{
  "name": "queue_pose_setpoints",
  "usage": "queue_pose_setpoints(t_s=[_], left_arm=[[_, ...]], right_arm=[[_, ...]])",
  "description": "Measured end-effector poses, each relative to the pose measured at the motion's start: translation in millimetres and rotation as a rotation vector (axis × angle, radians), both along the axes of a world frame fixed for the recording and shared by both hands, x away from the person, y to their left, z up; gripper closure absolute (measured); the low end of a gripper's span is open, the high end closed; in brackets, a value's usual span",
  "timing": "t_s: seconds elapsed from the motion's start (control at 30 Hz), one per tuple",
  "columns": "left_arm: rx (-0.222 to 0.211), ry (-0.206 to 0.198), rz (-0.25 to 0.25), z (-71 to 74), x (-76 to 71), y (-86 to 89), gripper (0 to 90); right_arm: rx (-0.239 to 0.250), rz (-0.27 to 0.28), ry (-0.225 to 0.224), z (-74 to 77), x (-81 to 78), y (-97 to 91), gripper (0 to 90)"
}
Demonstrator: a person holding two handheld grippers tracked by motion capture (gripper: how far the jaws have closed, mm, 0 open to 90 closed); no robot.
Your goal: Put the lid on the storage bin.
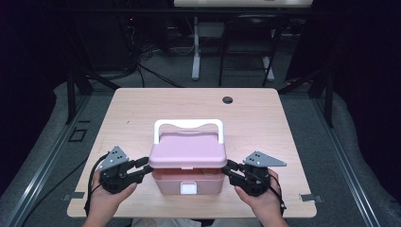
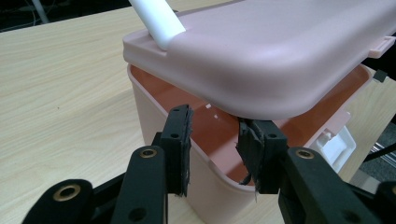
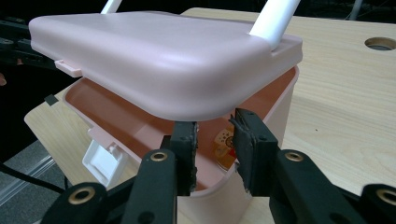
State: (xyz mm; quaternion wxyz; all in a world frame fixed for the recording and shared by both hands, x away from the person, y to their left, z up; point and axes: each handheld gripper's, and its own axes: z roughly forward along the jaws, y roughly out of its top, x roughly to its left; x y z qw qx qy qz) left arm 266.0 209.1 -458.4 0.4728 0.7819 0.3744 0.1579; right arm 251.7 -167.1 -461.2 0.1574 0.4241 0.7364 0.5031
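Pale wood desk (image 1: 265,123) in dark room, pink box (image 1: 188,182) between left gripper (image 1: 142,166) and right gripper (image 1: 230,169), jaws part-open under its raised lid (image 1: 187,151), gripping nothing.

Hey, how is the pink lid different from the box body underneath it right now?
The lid is a pale lilac pink; the box body is a warmer salmon pink. The lid is tilted, raised at the front, while the box body sits flat on the table. The lid is shallow and domed; the box body is deep, with a white latch on its front. Both are smooth plastic with rounded corners.
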Motion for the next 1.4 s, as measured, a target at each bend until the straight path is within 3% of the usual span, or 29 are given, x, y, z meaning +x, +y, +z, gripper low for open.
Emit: queue_pose_setpoints(t_s=[1.1, 1.4], left_arm=[[0.012, 0.030, -0.022, -11.4, -12.0, 2.9, 66.2], [0.006, 0.035, -0.026, -15.2, -15.2, 1.7, 73.3]], right_arm=[[-0.017, 0.030, 0.009, -12.6, -15.0, -3.5, 70.3], [-0.028, 0.033, 0.015, -15.0, -18.0, -2.6, 78.4]])
